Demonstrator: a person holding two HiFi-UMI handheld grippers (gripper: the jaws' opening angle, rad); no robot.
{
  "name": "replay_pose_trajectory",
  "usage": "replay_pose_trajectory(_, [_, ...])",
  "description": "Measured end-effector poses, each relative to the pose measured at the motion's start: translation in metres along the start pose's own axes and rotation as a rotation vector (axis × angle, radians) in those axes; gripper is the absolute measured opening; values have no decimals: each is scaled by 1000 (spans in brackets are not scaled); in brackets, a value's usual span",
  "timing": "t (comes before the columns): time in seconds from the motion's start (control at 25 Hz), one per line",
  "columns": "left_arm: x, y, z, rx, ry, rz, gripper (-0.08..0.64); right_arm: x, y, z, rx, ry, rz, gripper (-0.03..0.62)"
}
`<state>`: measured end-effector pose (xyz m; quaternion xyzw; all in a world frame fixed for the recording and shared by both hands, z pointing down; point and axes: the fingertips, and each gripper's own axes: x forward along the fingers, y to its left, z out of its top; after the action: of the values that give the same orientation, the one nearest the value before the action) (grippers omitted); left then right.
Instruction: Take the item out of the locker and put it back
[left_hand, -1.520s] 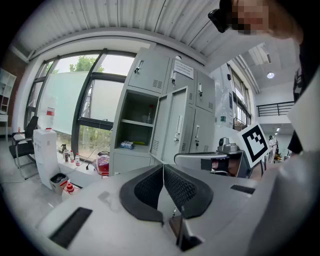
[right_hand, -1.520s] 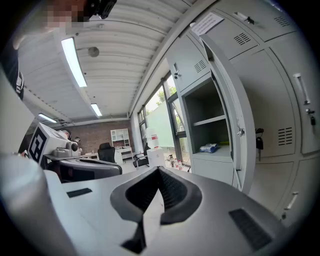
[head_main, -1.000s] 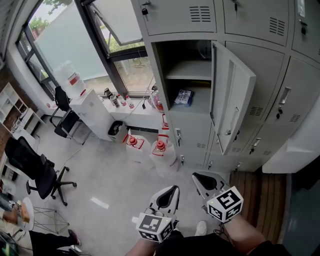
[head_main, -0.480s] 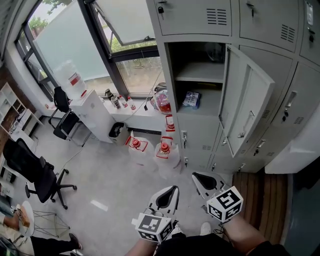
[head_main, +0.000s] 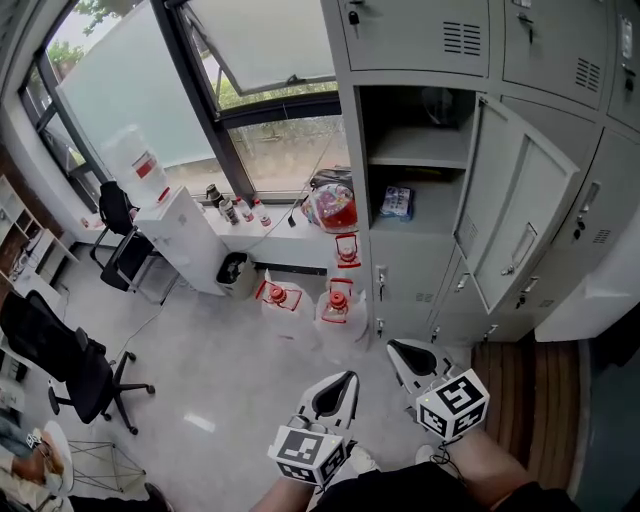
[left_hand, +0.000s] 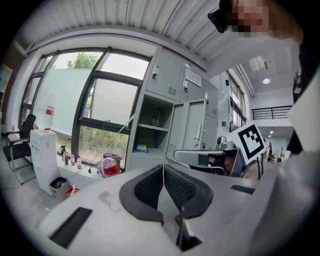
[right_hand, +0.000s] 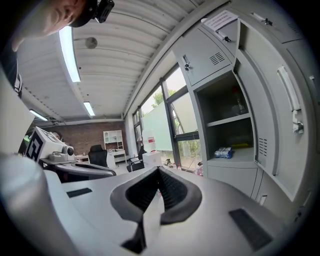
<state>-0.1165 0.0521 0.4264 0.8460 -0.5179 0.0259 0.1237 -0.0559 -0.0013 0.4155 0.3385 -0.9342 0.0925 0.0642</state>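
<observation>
Grippers, head view: left gripper (head_main: 336, 392) and right gripper (head_main: 412, 358) held low, well apart from grey metal locker (head_main: 420, 148), door (head_main: 520, 215) open for reaching.
Left gripper view: jaws clenched, empty.
Right gripper view: jaws clenched, empty; blue plastic-wrapped packet (right_hand: 223, 152) rests on lower shelf (right_hand: 245, 154).

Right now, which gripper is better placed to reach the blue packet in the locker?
Probably the right gripper: it is nearer the open locker holding the blue packet. The left gripper, also shut, sits farther left.
</observation>
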Motion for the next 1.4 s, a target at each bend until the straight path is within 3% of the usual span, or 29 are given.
replay_pose_trajectory(0.32, [-10, 28, 5, 31, -6, -34, 20, 21, 5, 11, -23, -23, -59, 52])
replay_pose_trajectory(0.64, [6, 31, 12, 47, -12, -46, 20, 28, -21, 23, -38, -43, -103, 52])
replay_pose_trajectory(1.4, [140, 34, 52, 113, -25, -50, 20, 67, -150, 65, -82, -66, -171, 52])
